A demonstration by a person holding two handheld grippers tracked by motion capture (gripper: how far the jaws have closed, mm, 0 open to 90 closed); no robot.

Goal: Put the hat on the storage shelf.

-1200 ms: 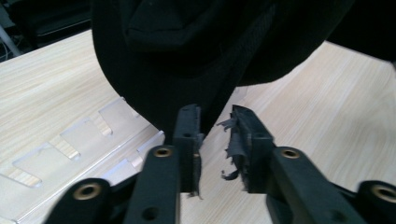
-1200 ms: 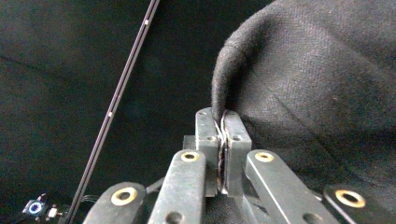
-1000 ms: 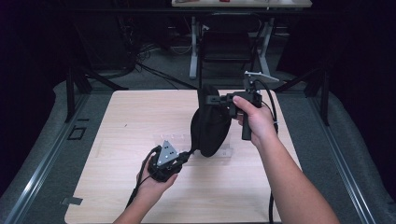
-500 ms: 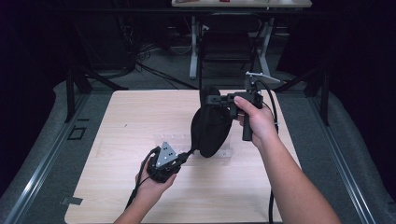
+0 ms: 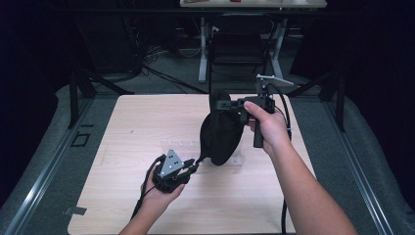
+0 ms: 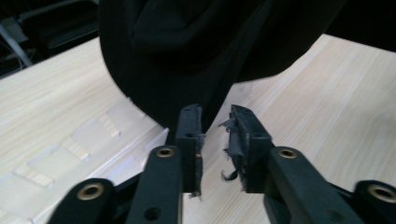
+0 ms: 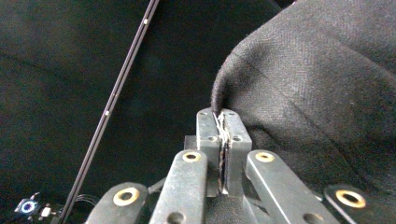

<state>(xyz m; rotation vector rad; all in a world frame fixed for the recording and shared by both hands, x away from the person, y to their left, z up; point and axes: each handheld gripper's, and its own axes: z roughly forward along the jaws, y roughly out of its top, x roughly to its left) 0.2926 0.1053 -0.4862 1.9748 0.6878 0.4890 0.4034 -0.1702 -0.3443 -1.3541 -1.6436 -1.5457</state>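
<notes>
A black cloth hangs over the wooden table, held up by its top edge. My right gripper is shut on that edge; its jaws have just been closing, and in the right gripper view they pinch the cloth tight. My left gripper lies low on the table, pointing at the cloth's bottom corner. Its jaws have just been opening and stand a little apart. The cloth's lower tip reaches down to the gap, and the frayed pads do not press on it.
A flat clear plastic piece lies on the table under and beside the cloth, also seen as clear plastic left of my left jaws. Cables trail from both grippers toward the front edge. Dark floor, rails and table legs surround the table.
Both hands have stayed in place. The cloth's lower part has shifted only slightly near the left gripper.
</notes>
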